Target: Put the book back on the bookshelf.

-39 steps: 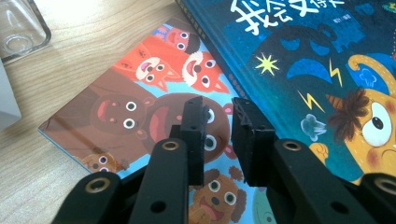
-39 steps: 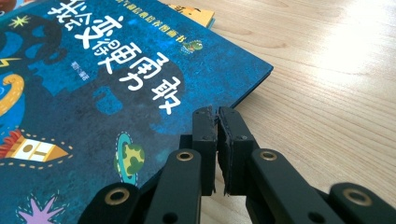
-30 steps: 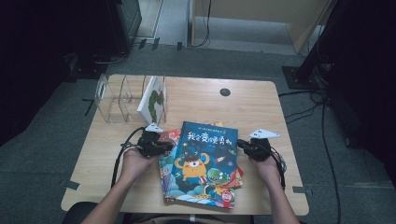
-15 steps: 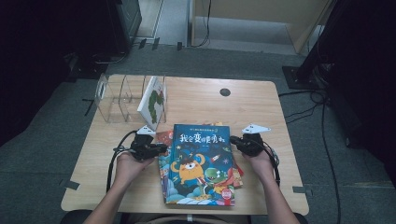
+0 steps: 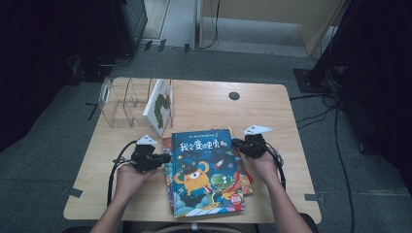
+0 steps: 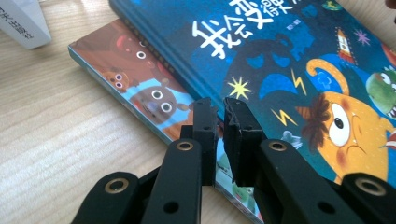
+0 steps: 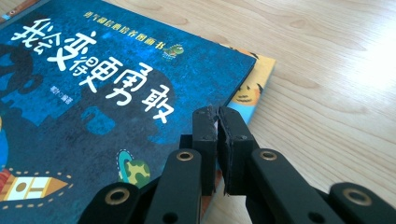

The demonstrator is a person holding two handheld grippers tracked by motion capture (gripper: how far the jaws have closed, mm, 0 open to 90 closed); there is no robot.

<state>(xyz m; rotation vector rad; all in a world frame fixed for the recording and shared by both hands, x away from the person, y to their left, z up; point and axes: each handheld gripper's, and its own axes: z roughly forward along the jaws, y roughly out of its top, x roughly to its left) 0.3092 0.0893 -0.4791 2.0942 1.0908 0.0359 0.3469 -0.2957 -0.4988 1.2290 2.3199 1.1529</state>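
Blue, the top book lies on a small stack at the near middle of the wooden worktop in the high view. The left gripper sits at the book's 9 o'clock edge, the right gripper near its 2 o'clock corner. A clear rack with one white book leaning in it stands at 11 o'clock from the stack.

In the left gripper view, the fingers are nearly pressed together, with a thin gap and nothing between them. Their tips rest at the blue book's side edge, above the orange book beneath it.

In the right gripper view, the fingers are likewise almost closed on nothing. Their tips sit at the blue book's edge, where a yellow cover peeks out below.

The step looks like squaring or sliding the top book with closed tips. To do it well, both grippers should push evenly from opposite edges, kept low against the cover's rim, so the book neither twists nor drags the lower ones along.
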